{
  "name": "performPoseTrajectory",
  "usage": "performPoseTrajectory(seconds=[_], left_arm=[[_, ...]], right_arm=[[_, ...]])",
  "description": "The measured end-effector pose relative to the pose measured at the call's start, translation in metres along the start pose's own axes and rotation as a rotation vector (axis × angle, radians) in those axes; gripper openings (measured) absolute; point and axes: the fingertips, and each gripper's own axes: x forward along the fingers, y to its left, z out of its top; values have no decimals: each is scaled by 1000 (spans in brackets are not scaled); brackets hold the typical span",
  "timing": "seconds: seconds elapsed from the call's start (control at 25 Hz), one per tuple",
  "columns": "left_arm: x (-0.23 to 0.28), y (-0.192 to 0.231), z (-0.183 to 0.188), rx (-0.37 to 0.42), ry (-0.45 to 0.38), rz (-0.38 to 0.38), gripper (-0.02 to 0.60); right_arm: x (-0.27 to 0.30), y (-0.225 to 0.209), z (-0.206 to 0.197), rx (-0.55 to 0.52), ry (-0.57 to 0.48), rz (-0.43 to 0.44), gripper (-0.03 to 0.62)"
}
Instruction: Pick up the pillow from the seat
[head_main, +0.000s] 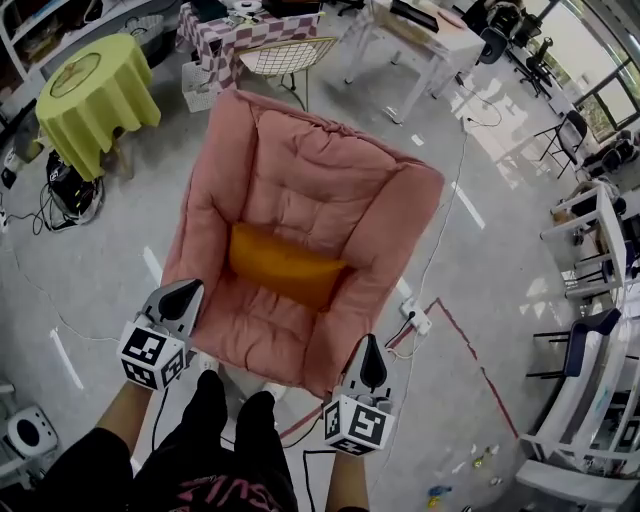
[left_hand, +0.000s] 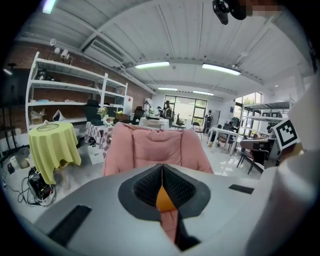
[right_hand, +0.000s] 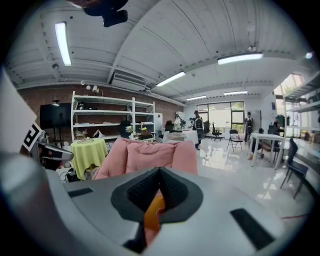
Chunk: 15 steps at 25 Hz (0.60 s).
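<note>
An orange pillow lies across the seat of a pink padded armchair. My left gripper hovers at the chair's front left corner, jaws shut and empty. At the front right corner my right gripper is shut too, holding nothing. Both stand short of the pillow. In the left gripper view the pillow peeks as an orange patch through the gap under the closed jaws, with the armchair beyond. The right gripper view shows the pillow the same way, in front of the armchair.
A round table with a yellow-green cloth stands at the far left, with cables on the floor beside it. A checkered-cloth table and a wire chair sit behind the armchair. A power strip lies right of the chair. The person's legs are below.
</note>
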Motion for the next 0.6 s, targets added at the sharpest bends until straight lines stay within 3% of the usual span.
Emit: performPoseTrajectory(seconds=[0.6], left_arm=[[67,38,-56,-31,58,14,9]], right_arm=[[64,19,-63,-29,73,48,20]])
